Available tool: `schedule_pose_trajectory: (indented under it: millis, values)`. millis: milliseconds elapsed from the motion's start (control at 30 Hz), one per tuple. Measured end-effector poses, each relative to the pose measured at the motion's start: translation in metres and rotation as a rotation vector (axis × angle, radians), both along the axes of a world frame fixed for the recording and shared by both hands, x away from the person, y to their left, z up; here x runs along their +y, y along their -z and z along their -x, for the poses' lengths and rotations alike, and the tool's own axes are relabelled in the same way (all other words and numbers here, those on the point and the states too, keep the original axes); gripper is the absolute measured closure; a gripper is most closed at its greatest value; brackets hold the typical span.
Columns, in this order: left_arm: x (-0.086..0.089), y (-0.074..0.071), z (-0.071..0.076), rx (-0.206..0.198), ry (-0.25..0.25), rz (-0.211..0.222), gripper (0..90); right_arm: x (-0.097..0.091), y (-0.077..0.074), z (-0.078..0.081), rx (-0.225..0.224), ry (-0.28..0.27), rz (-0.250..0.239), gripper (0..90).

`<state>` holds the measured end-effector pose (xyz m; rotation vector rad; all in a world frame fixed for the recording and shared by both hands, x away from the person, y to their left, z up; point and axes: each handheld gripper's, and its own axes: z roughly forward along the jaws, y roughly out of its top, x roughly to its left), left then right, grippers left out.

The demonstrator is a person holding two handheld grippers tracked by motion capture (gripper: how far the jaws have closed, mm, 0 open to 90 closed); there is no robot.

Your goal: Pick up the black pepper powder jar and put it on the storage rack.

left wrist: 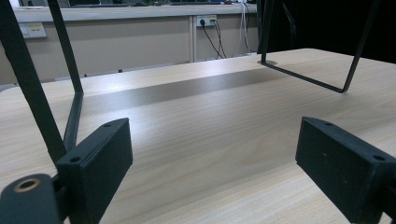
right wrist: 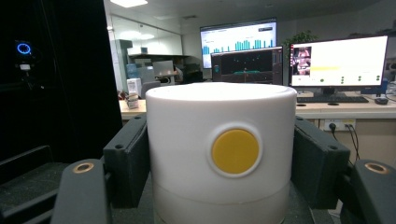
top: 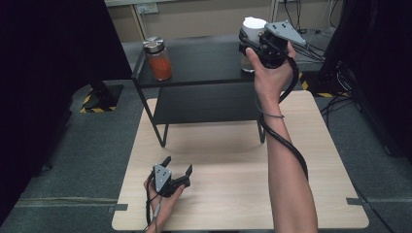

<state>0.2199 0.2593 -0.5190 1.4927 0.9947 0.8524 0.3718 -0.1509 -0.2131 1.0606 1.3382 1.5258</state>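
On the pale wooden desk (top: 233,160) a black shelf rack (top: 194,73) is standing — I'm clamping the white canister (right wrist: 219,154) at its right end with the right gripper (top: 252,41); lifting or placing remains. The left gripper (top: 176,171) is resting wide open, holding nothing.

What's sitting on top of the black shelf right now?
On the black shelf stand a jar of orange contents at its left end and a white container gripped by the right gripper; the container's base is hidden.

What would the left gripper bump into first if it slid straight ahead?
Probably nothing soon: the left gripper points across bare table, between the black shelf's legs, though depth is hard to judge.
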Motion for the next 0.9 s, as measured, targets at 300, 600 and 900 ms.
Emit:
schedule_pose_trajectory:
  millis: [300, 600, 900]
  values:
    - [-0.0003, 0.0002, 0.0001, -0.002, 0.001, 0.0, 10.4, -0.0018, 0.0032, 0.0007, -0.012, -0.013, 0.0, 30.0]
    - [-0.0002, 0.0003, 0.0001, -0.002, 0.001, 0.001, 10.4, -0.0013, 0.0024, 0.001, -0.014, -0.03, 0.01, 28.3]
    - [-0.0004, 0.0, -0.0001, -0.001, 0.002, -0.001, 10.4, -0.0063, 0.0019, 0.0011, -0.011, -0.045, 0.009, 20.7]
